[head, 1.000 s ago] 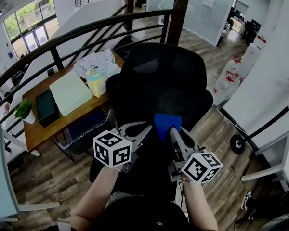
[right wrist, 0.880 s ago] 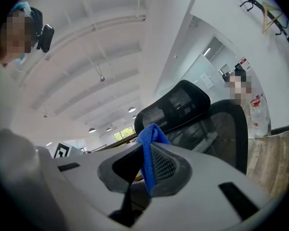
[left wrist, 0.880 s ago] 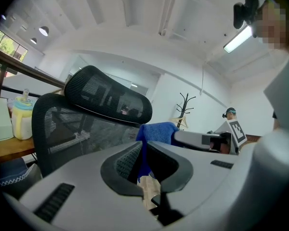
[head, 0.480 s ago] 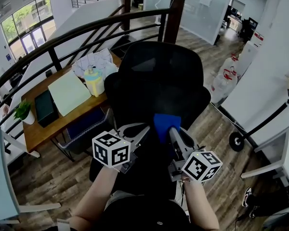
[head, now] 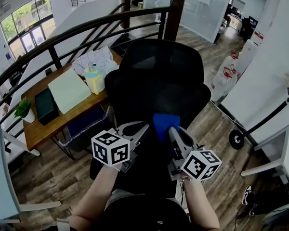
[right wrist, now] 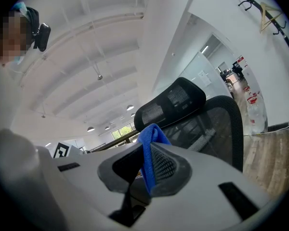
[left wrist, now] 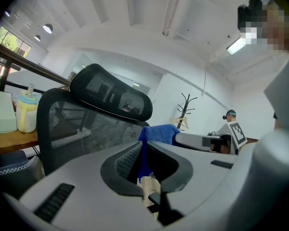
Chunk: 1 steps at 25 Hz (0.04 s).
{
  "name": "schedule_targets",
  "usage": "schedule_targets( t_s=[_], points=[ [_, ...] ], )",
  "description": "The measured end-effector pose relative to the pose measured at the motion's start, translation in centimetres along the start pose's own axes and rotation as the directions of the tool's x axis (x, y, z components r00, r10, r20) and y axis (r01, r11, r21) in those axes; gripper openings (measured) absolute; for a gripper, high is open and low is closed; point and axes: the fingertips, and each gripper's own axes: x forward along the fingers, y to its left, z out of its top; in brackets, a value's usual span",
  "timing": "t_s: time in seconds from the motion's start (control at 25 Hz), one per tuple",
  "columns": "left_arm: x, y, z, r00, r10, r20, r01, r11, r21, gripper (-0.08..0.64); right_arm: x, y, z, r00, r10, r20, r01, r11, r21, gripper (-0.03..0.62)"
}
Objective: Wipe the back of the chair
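Barely a shift: both claws sit a touch further left. Right claw [head: 176, 133] is clenched on the folded blue cloth [head: 165, 124], and the left claw [head: 142, 128] pinches its other edge. The cloth sits at lower centre, low on the black mesh chair back [head: 159, 76]. Wiping looks barely begun; next, press flat and sweep across the mesh. No readable writing, only square marker patterns.

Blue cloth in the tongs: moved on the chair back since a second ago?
No. The blue cloth stays at the same low spot on the black mesh chair back; its slight drift in frame matches the wooden desk, so the camera shifted.
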Motion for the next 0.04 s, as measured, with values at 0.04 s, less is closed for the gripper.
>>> schedule_targets(
  t_s=[0.04],
  points=[
    [-0.08,0.09,-0.02,1.000,0.003,0.002,-0.003,1.000,-0.004,0.038,0.02,0.04,0.02,1.000,0.000,0.002,0.000,1.000,0.000,0.055]
  ],
)
